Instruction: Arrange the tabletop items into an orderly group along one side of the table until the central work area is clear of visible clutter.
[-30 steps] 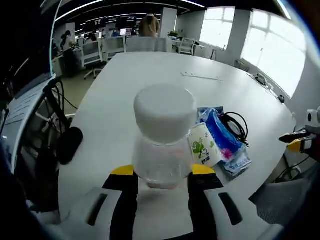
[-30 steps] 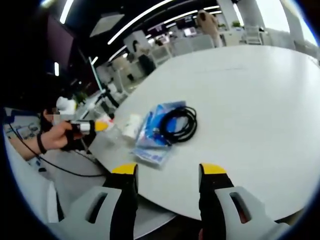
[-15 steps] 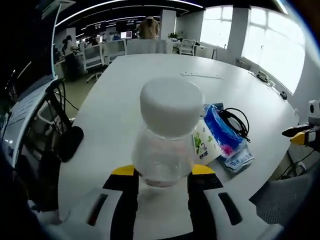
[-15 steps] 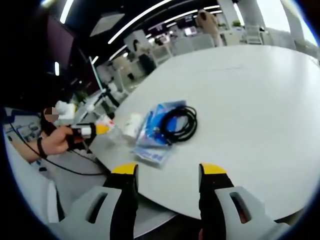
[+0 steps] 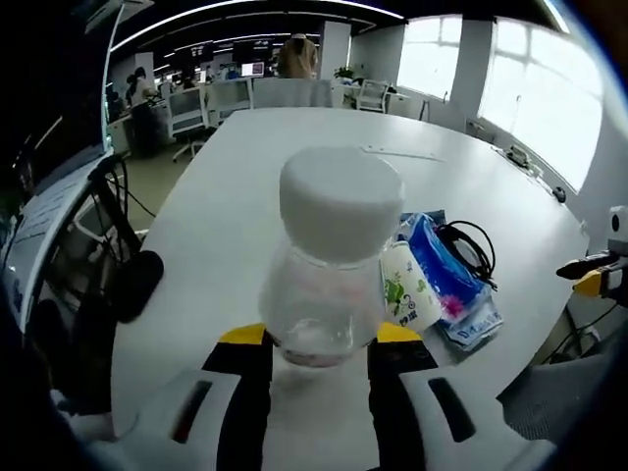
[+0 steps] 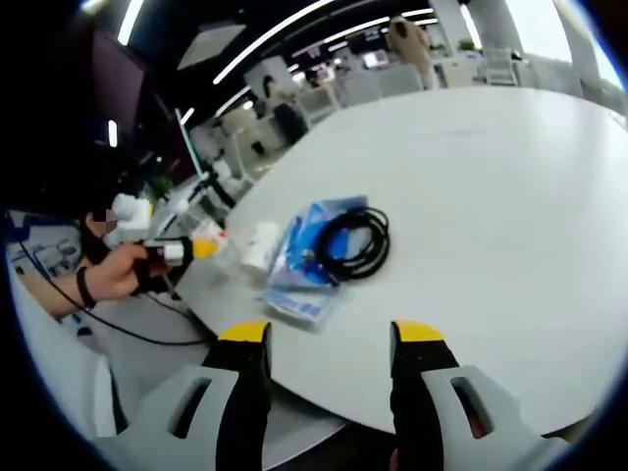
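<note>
Working at a wide white table (image 6: 510,186) in an open office with bright windows and ceiling strip lights, you have a small group near its edge: a black cable coil (image 6: 355,242) on blue packets (image 6: 312,245), beside a little printed cup (image 5: 410,287). Your left gripper (image 5: 319,339) is clamped on a clear jar (image 5: 324,285) with a white lid (image 5: 340,201), held between the yellow-tipped jaws just beside that cup. Your right gripper (image 6: 331,334) hangs over the near edge, jaws apart, nothing between them.

Jar (image 5: 329,265) between our left jaws, small bottle (image 5: 410,287) at its three o'clock, packet (image 5: 453,280) beyond, cable (image 6: 351,243) on packet, table (image 6: 510,177) beneath.
</note>
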Motion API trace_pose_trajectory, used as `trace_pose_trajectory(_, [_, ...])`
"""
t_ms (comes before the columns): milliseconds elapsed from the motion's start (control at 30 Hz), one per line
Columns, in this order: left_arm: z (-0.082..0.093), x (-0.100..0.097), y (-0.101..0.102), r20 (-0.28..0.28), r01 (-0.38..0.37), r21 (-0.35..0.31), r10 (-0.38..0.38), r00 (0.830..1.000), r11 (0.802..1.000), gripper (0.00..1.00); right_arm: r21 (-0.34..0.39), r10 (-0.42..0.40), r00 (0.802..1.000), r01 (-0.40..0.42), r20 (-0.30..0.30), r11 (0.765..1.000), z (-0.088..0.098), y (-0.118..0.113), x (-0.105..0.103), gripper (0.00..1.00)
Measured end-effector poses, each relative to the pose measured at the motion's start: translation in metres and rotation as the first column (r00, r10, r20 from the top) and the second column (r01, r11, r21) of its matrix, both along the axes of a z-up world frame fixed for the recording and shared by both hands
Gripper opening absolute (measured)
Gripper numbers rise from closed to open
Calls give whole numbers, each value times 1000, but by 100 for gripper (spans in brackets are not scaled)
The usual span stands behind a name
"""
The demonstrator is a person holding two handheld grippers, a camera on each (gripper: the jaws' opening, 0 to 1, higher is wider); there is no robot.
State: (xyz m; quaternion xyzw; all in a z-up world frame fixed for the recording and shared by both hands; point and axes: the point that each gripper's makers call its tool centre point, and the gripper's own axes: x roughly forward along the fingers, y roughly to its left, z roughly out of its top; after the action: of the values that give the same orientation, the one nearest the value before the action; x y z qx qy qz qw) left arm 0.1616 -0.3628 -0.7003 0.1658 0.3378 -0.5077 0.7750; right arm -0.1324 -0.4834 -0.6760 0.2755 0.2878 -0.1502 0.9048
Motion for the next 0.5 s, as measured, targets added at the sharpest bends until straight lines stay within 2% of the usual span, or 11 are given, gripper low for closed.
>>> trace_pose_trajectory(267, [0, 13, -15, 1, -13, -10, 13, 1000, 1000, 37, 8, -9, 1000, 10, -14, 1000, -3, -2, -5, 45])
trace_pose_trajectory(500, [1, 32, -37, 8, -28, -12, 28, 1000, 1000, 37, 4, -17, 1000, 17, -16, 1000, 0, -4, -6, 45])
